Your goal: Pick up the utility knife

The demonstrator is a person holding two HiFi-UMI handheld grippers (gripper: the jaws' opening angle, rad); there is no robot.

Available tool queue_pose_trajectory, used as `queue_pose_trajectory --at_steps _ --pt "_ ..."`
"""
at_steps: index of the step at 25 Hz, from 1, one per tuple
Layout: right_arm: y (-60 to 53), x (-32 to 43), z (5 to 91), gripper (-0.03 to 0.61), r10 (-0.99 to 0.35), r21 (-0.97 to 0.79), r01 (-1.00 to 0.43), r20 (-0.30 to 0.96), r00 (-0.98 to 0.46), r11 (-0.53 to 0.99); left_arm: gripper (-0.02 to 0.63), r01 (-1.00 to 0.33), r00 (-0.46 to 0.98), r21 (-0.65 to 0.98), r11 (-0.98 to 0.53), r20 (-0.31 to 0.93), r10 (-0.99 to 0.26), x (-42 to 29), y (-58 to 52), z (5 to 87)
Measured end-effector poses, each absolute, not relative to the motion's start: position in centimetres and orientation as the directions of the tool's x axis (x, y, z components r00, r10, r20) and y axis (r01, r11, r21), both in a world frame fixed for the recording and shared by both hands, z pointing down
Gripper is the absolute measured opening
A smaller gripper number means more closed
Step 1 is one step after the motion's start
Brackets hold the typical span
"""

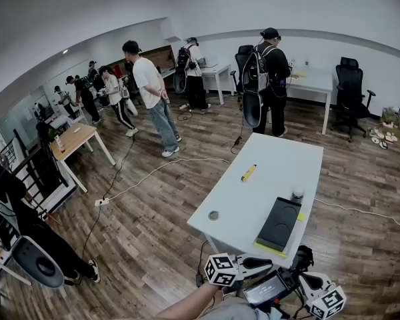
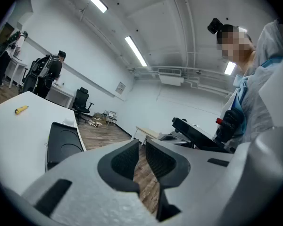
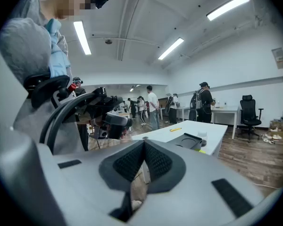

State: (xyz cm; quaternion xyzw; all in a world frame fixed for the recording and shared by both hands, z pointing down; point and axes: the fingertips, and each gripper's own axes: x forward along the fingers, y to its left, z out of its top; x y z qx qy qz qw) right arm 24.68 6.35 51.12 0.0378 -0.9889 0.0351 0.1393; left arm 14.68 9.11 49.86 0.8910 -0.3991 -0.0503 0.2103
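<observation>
The yellow utility knife (image 1: 249,173) lies alone on the far half of the white table (image 1: 267,165). It shows small in the left gripper view (image 2: 21,109) and the right gripper view (image 3: 175,129). Both grippers hang close to the person's body below the table's near end, far from the knife. My left gripper (image 1: 270,264) points to the right, its jaws shut with nothing between them (image 2: 142,144). My right gripper (image 1: 301,279) is also shut and empty (image 3: 144,144).
A black tray (image 1: 280,223) lies at the table's near right, with a small jar (image 1: 297,194) behind it and a round disc (image 1: 214,215) near the left edge. Several people stand at desks beyond. Cables (image 1: 153,172) cross the wooden floor. An office chair (image 1: 350,92) stands far right.
</observation>
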Motion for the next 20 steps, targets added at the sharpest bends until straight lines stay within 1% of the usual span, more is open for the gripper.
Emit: queue_pose_trajectory --at_steps 10,20 --pt "6.0 25.0 51.5 0.028 -0.074 -0.063 -0.097 0.295 -0.953 0.993 0.054 -0.681 0.688 0.424 -0.597 0.093 -0.72 15.2 8.5 50.5" --pt "5.6 25.3 51.8 0.029 -0.085 -0.094 -0.113 0.259 -0.962 0.989 0.054 -0.673 0.701 0.432 -0.6 0.112 -0.705 15.6 8.3 50.9"
